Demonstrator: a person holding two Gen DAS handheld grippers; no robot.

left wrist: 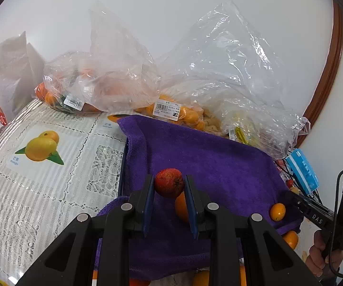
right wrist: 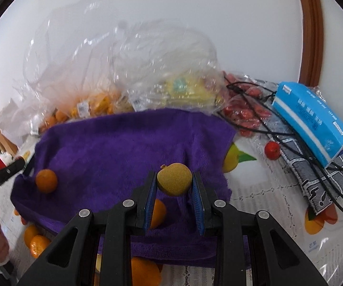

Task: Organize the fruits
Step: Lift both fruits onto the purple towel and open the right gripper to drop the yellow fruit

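My left gripper (left wrist: pixel 169 183) is shut on a small red fruit (left wrist: pixel 169 182) and holds it above the purple towel (left wrist: pixel 207 157). An orange fruit (left wrist: pixel 181 206) lies on the towel just under it, and a small orange kumquat (left wrist: pixel 277 211) sits at the towel's right edge. My right gripper (right wrist: pixel 174 183) is shut on a yellow-brown round fruit (right wrist: pixel 174 182) above the same towel (right wrist: pixel 123 143). An orange (right wrist: pixel 46 180) lies on the towel's left part and another (right wrist: pixel 158 213) below the jaws.
Clear plastic bags of oranges (left wrist: pixel 95 88) and yellow fruit (left wrist: pixel 219 100) stand along the wall behind the towel. A blue box (right wrist: pixel 314 116), black cables, a red fruit bag (right wrist: pixel 242 109) and a loose red fruit (right wrist: pixel 272 150) lie to the right. Several oranges (right wrist: pixel 38 245) lie in front.
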